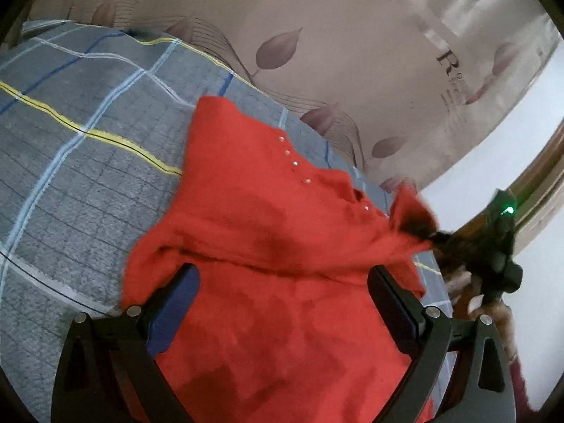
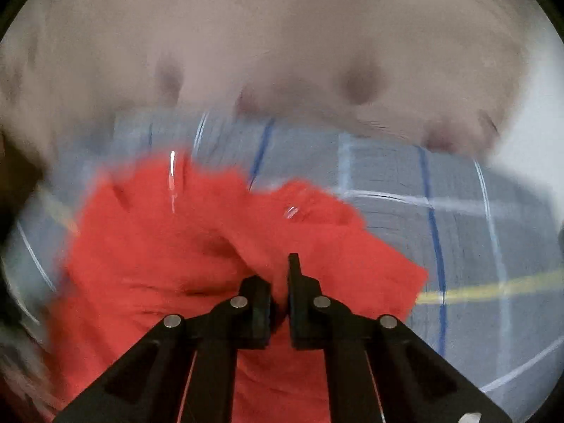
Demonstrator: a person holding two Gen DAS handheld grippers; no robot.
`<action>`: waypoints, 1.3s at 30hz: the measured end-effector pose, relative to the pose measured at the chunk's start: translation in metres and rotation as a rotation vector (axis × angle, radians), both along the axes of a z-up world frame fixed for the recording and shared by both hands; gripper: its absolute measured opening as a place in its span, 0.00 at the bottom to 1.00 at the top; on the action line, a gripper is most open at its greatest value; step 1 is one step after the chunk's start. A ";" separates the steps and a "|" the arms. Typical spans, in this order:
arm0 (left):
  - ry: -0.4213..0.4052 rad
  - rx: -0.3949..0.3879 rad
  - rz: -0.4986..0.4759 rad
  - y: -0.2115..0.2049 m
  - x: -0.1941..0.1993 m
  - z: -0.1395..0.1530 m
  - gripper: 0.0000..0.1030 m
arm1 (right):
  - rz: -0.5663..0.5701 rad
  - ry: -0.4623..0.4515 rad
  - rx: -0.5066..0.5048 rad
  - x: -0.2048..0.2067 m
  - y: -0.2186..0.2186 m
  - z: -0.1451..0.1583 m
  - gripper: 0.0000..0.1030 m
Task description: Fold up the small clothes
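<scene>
Red top on the bed, one corner pinched

The right tool (image 2: pixel 280 303) is closed on the top (image 1: pixel 268 246), probably its right corner; the left tool (image 1: pixel 282 292) is wide and empty, over its near middle on the bed (image 1: pixel 88 162).

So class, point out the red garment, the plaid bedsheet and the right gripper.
red garment (image 1: pixel 268 317), left wrist view, bare body cloth.
plaid bedsheet (image 1: pixel 88 162), left wrist view, grey checked area.
right gripper (image 2: pixel 280 292), right wrist view, between fingertips.

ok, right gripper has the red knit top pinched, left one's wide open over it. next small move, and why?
Probably lower the left gripper onto the near edge of the red knit top and close. Its fingers straddle the fabric without pressing, while the right gripper is already shut on a bunched corner above the blue plaid bedspread.
</scene>
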State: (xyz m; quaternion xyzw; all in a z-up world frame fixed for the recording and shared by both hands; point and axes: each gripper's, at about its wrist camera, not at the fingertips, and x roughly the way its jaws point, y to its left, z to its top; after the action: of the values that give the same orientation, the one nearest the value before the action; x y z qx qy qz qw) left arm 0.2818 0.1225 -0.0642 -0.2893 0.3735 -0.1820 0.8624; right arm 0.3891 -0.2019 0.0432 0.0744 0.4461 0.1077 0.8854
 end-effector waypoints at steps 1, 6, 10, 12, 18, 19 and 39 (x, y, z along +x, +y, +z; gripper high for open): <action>-0.005 -0.003 0.000 -0.001 -0.001 0.000 0.93 | -0.027 -0.009 0.087 -0.003 -0.015 0.001 0.06; -0.006 -0.018 0.009 0.000 -0.001 -0.001 0.93 | -0.104 0.119 0.457 -0.025 -0.080 -0.047 0.14; 0.013 -0.026 0.010 0.001 0.003 0.003 0.93 | -0.133 0.126 0.613 -0.028 -0.102 -0.062 0.31; 0.019 -0.053 0.025 0.005 0.005 0.003 0.93 | -0.161 0.107 0.662 -0.029 -0.111 -0.061 0.38; -0.020 -0.159 0.093 0.019 0.013 0.002 0.92 | -0.246 0.111 0.615 -0.022 -0.125 -0.059 0.08; -0.036 -0.163 0.105 0.020 0.014 0.004 0.90 | -0.254 0.099 0.599 -0.020 -0.124 -0.057 0.07; -0.115 -0.098 0.474 0.088 -0.012 0.004 0.46 | -0.198 0.067 0.662 0.019 -0.083 -0.085 0.08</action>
State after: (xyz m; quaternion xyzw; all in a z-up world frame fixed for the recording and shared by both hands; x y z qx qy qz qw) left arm 0.2697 0.2106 -0.0599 -0.3997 0.2361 -0.0087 0.8857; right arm 0.4083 -0.2846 -0.0416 0.4039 0.4064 0.1576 0.8043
